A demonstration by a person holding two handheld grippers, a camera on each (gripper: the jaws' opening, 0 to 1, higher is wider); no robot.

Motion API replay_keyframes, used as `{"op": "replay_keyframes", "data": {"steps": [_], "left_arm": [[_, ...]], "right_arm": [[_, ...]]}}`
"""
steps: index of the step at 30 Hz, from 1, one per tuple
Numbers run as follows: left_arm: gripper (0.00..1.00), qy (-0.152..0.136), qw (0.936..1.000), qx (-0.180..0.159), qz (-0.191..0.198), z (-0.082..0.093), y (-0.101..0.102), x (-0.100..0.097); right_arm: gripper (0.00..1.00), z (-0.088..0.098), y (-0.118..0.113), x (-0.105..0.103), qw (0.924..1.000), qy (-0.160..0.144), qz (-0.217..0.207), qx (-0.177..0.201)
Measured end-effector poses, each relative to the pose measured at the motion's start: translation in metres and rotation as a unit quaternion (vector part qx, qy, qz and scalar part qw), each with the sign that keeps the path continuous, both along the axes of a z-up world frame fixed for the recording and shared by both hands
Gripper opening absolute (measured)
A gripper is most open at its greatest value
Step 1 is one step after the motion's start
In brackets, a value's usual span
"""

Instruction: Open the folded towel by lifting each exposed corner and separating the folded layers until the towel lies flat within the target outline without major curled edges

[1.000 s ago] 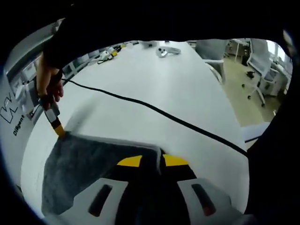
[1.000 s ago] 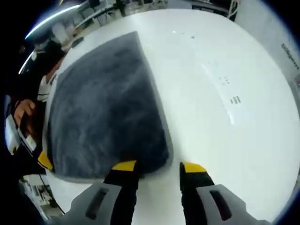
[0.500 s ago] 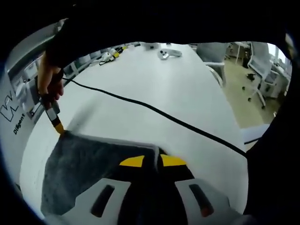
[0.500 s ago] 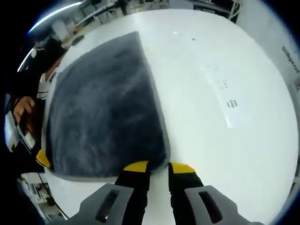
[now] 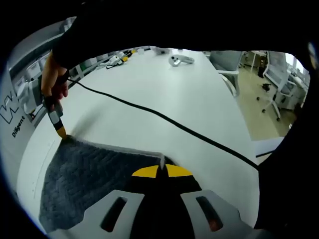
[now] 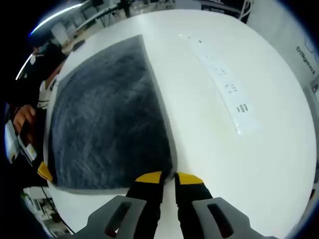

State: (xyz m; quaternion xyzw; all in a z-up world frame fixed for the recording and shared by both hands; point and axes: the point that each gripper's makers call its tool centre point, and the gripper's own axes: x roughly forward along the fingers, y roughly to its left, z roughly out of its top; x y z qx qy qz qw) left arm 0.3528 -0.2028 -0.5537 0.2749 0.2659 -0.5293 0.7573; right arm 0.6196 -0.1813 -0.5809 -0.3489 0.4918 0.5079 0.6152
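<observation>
Both tongs narrowed since earlier | left tongs (image 5: 161,172), right tongs (image 6: 169,178) pinch fuzzy grey towel (image 6: 107,114) corners

Left gripper (image 5: 160,171): low in the left gripper view, its 2 yellow-tipped jaws pressed together on the corner of the towel (image 5: 89,174).
Right gripper (image 6: 169,178): jaws nearly together, pinching the towel's near corner; a hand (image 5: 54,82) holds it.

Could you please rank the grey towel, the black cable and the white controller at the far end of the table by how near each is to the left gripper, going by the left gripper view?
1. Grey towel: pinched at its corner by the left gripper.
2. Black cable: crossing the table just beyond.
3. White controller: far end of the table.
</observation>
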Motion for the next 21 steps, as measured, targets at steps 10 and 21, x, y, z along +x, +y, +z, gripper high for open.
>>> {"op": "replay_keyframes", "data": {"steps": [10,21], "left_arm": [[0.02,0.011,0.9998,-0.012,0.011,0.002,-0.001,0.003],[0.01,-0.005,0.9986,-0.047,0.025,0.015,-0.004,0.014]], "right_arm": [[0.05,0.005,0.0,0.007,0.9999,-0.009,-0.007,-0.003],[0.02,0.011,0.004,0.016,0.9996,-0.017,-0.025,0.0]]}}
